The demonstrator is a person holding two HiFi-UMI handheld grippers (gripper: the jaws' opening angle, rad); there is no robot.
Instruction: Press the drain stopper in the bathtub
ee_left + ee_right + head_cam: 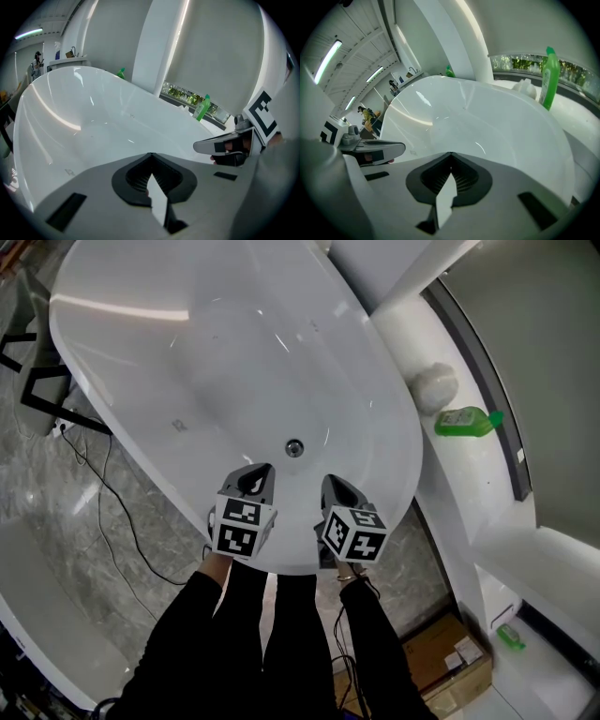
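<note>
White and glossy, the bathtub [141,343] is a long oval shell with a smooth rounded rim, and light streaks run across its curved inner wall. Grey veined stone (marble or something like it) makes up the floor [122,521], with thin black cables [112,493] trailing over it. To the right a white ledge [417,343] curves along the tub. Two black sleeves [234,643] reach in from the bottom edge of the head view.

The left gripper [255,480] and the right gripper [338,491] sit side by side over the near end of the tub, each a pale grey shell with a dark ribbed mouth and a marker cube. Both are clenched: in each gripper view the jaw tips meet at a point, with nothing caught between them.

On the ledge lies a translucent green bottle [466,421], tipped on its side, just beside a rounded white lump [434,385].

The drain stopper [294,447], a small round metal disc, lies flat on the tub bottom. It sits a little ahead of the tongs and about midway between them, touching neither.
</note>
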